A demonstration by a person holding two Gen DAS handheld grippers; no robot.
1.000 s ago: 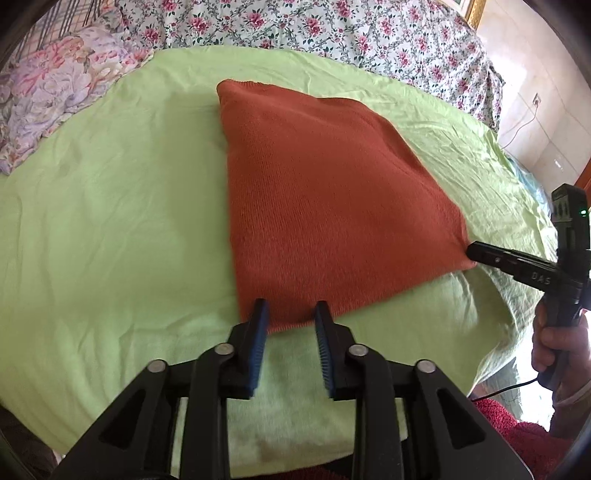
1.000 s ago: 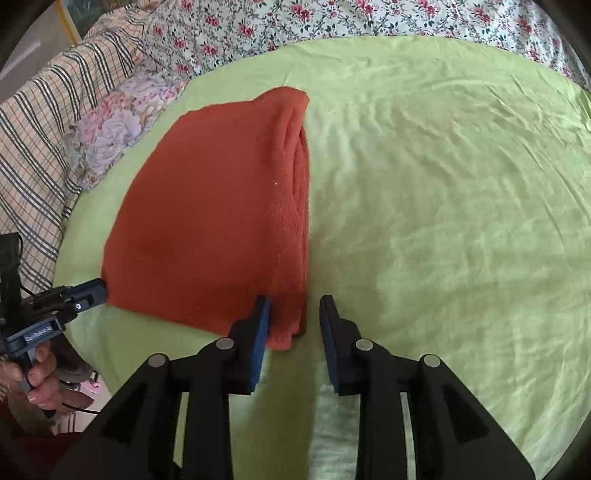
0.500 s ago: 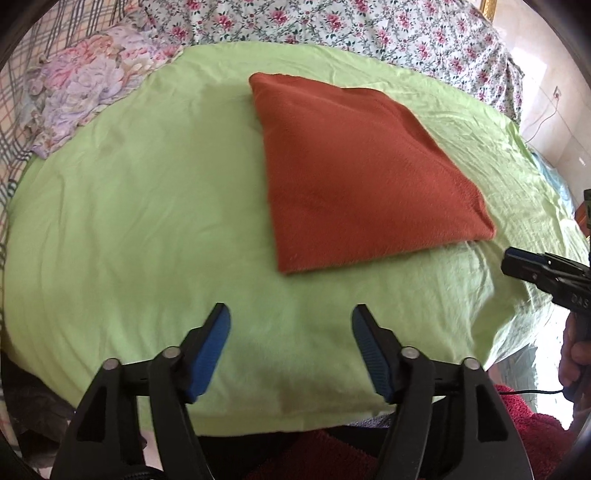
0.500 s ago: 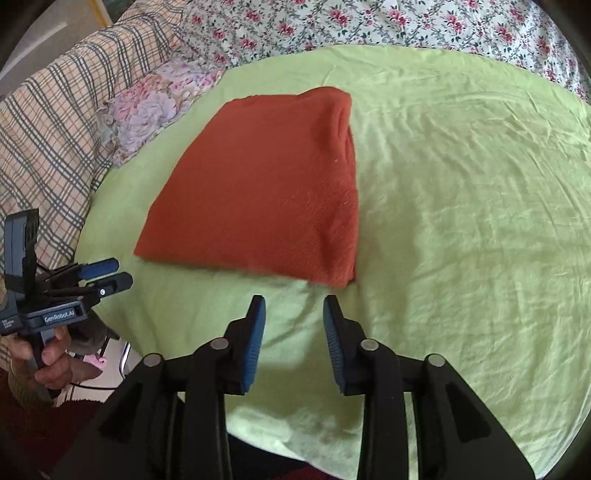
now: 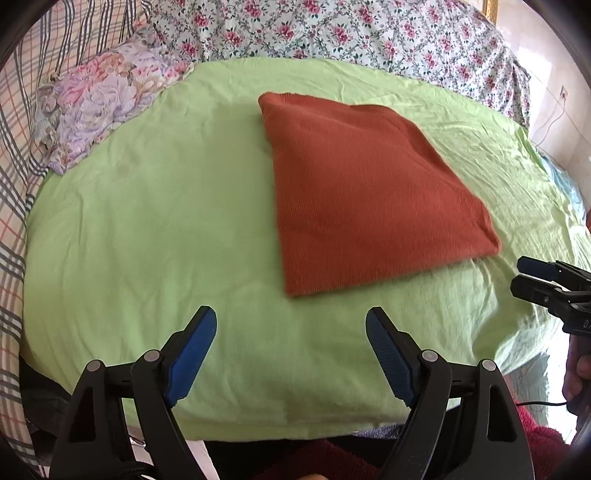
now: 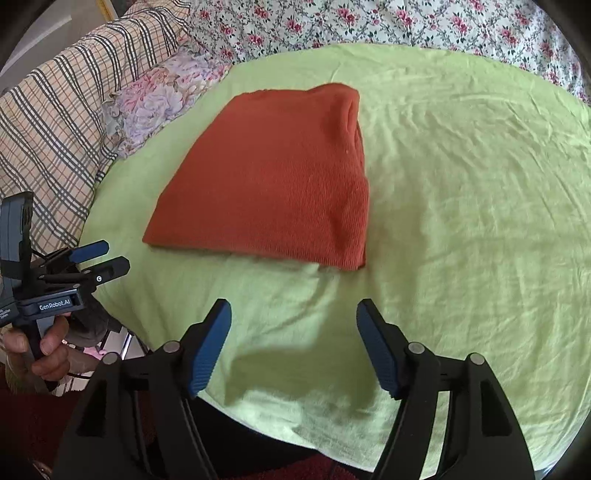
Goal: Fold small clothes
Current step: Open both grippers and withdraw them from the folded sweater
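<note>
A rust-orange knitted garment (image 5: 365, 192) lies folded flat into a rough square on the light green sheet (image 5: 166, 221); it also shows in the right wrist view (image 6: 273, 181), with its thick folded edge on the right. My left gripper (image 5: 291, 332) is open and empty, held back from the garment's near corner. My right gripper (image 6: 293, 325) is open and empty, short of the garment's near edge. Each gripper shows at the side of the other's view, the right one (image 5: 535, 277) and the left one (image 6: 96, 258).
A floral pillow (image 5: 96, 99) and a plaid blanket (image 6: 55, 122) lie at the left of the bed. A floral bedspread (image 5: 351, 33) runs along the back. The green sheet's front edge (image 5: 280, 424) drops off just below the grippers, with dark red cloth (image 5: 314, 458) beneath.
Both grippers let go of the garment's near corners, opened wide and pulled back toward the bed's front edge. The garment stays folded flat on the sheet.
</note>
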